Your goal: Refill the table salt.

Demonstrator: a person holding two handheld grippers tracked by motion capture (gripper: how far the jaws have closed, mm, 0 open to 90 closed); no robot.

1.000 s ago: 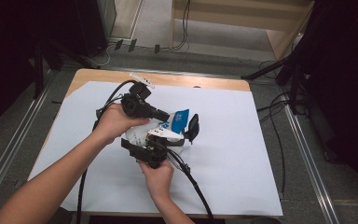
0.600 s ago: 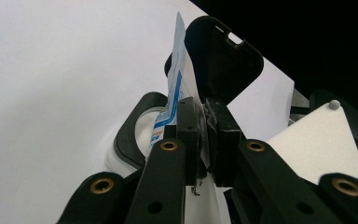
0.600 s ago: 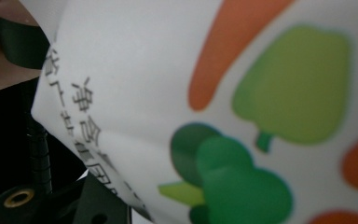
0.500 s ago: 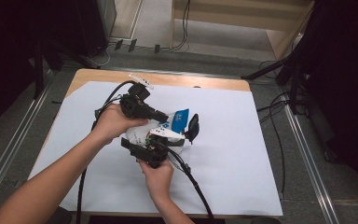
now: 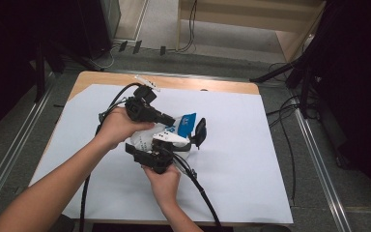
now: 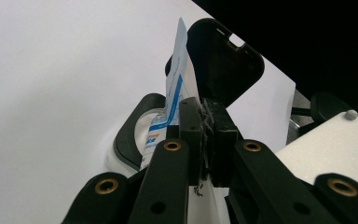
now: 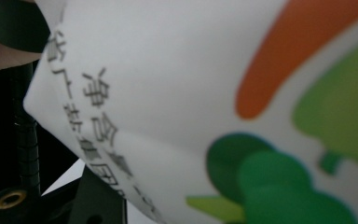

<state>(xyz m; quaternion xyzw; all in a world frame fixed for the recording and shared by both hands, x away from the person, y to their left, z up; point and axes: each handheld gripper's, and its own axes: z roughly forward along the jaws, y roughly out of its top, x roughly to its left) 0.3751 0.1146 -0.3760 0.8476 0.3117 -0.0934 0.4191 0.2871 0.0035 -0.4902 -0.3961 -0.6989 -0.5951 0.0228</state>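
Two hand-held grippers meet over the middle of the table (image 5: 251, 145), which is covered by a white sheet. The left hand-held gripper (image 5: 166, 118) is clamped tight on the top edge of a bag (image 5: 183, 123). In the left gripper view its jaws pinch the bag's thin blue and white edge (image 6: 177, 88), which sticks up past their tips. A black box (image 6: 219, 60) with its lid up sits just beyond those tips, and the bag hangs down toward it. The right hand-held gripper (image 5: 157, 157) is just below the bag, close beside the left one. Its jaws have just been opening a little. The bag (image 7: 191, 93) is right in front of its camera, with green and orange shapes on it. I cannot tell if its jaws press on the bag.
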